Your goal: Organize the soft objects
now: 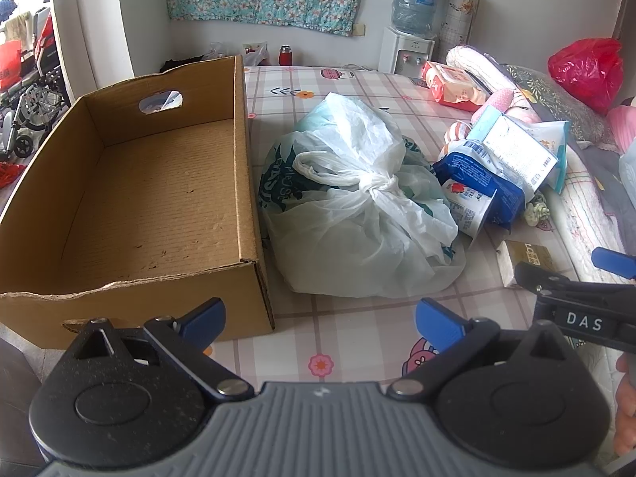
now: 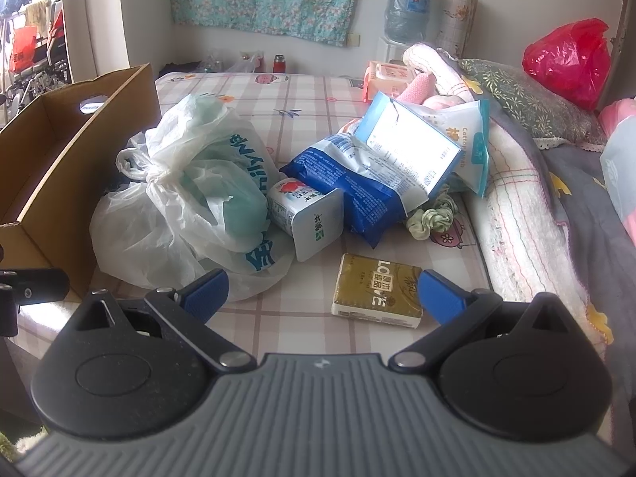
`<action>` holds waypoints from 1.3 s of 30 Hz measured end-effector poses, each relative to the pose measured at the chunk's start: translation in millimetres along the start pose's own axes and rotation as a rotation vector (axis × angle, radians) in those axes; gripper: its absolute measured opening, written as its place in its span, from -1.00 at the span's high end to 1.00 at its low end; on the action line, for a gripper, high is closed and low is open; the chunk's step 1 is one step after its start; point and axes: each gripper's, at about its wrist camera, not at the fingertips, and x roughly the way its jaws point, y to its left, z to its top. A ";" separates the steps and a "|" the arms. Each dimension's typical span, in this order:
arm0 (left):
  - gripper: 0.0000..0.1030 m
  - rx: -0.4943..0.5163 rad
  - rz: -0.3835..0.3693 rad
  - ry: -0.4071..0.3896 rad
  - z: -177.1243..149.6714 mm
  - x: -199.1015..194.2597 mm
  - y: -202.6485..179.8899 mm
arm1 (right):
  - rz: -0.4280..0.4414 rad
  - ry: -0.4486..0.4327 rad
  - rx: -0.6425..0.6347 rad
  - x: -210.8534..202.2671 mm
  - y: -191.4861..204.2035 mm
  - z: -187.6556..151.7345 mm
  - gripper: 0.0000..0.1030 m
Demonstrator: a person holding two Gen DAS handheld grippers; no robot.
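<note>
Left wrist view: I see my left hand-held gripper (image 1: 320, 324) released, holding nothing, over the bed (image 1: 357, 342).
Box: the cardboard box (image 1: 159, 198) sits on the left with nothing inside.
Bag: the knotted white plastic bag (image 1: 357, 198) lies just beside the box.
Right wrist view: my right hand-held gripper (image 2: 324, 298) is released too, the gold packet (image 2: 377, 290) lying between its fingers.
Pile: blue packet (image 2: 349, 183) and tissue pack (image 2: 306, 218) touch the bag.
</note>
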 end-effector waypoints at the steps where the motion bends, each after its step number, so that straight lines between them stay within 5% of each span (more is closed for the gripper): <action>1: -0.99 0.000 0.000 0.000 0.1 0.0 0.1 | 0.000 0.000 0.001 -0.1 -0.1 0.0 -0.98; 28: -0.99 0.006 -0.004 -0.004 -0.1 -0.1 2.1 | 0.006 0.001 0.004 0.4 1.2 -2.5 -0.98; 39: -0.99 0.133 -0.131 -0.067 8.8 -7.0 -35.3 | -0.041 -0.067 0.092 -10.2 -59.7 -11.8 -0.98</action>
